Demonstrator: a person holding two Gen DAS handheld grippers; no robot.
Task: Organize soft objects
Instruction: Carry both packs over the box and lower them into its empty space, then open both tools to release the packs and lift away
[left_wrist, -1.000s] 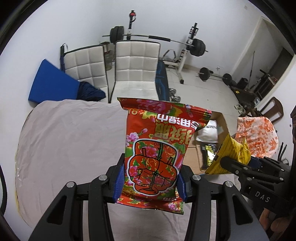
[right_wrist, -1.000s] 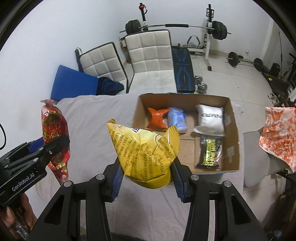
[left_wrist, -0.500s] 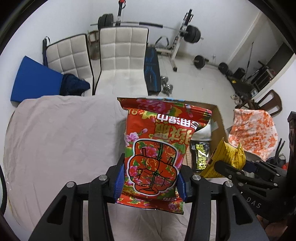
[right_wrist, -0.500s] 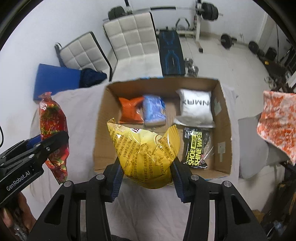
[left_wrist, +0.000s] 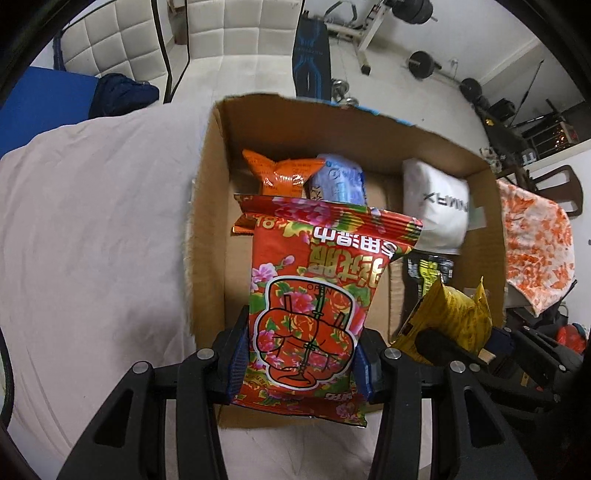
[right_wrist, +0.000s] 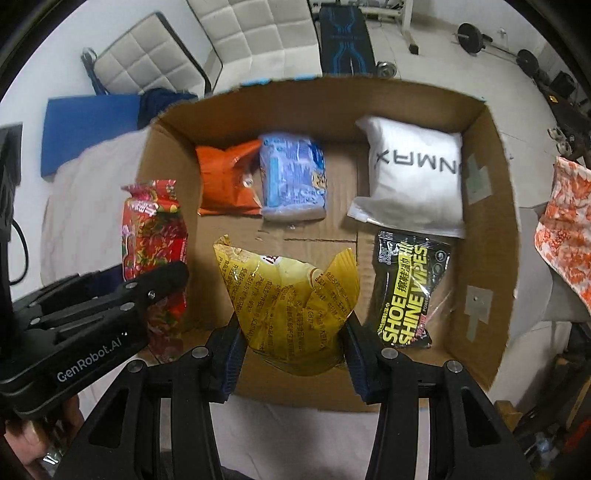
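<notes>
While both hover over cardboard box, left jaws clamp red bag, right jaws clamp yellow bag

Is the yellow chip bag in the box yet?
Not yet: the crinkled yellow chip bag is clamped in the right hand-held gripper, above the brown cardboard box.

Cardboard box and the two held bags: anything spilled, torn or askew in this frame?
Nothing spilled or torn. The cardboard box holds four packs lying flat. The red floral bag in the left gripper shows its print upside down, and the yellow chip bag in the right gripper is crumpled.
</notes>
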